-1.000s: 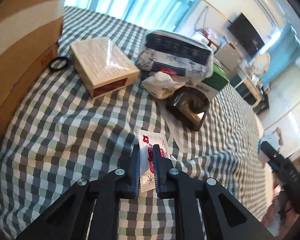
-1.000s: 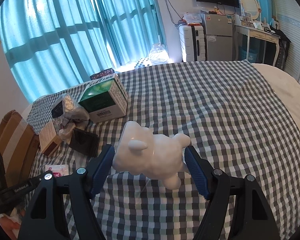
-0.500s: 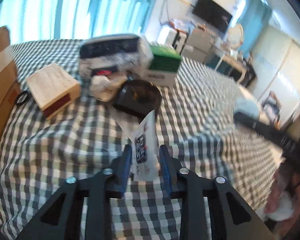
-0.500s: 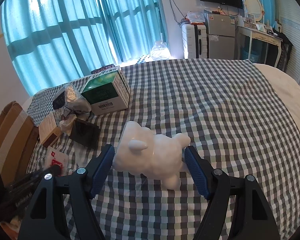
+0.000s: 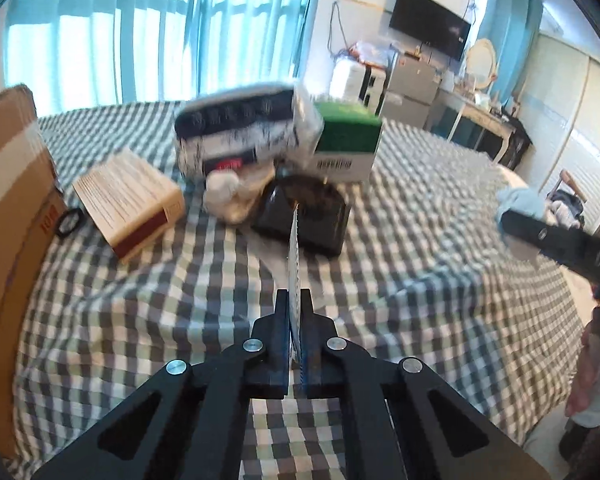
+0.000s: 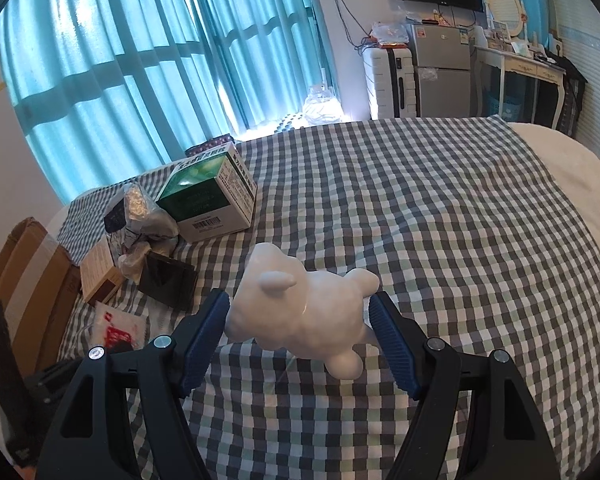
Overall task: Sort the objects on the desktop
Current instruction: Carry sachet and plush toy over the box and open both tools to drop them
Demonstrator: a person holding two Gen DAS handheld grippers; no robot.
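Note:
A thin white packet with red print stands edge-on between the pads of my left gripper, whose jaws are closing tight on it, above the checked cloth. The same packet shows at the lower left of the right wrist view. My right gripper holds a white animal figurine between its blue pads, lifted over the cloth.
A pile sits at the far left of the bed: a tan box, a green and white carton, a patterned bag, a black pouch and crumpled white wrap. A cardboard box stands at the left edge, with a black ring beside it.
My left gripper has lifted the packet off the cloth and rolled, so the packet now stands edge-on with the jaws pressed together. The right gripper and figurine have stayed put.

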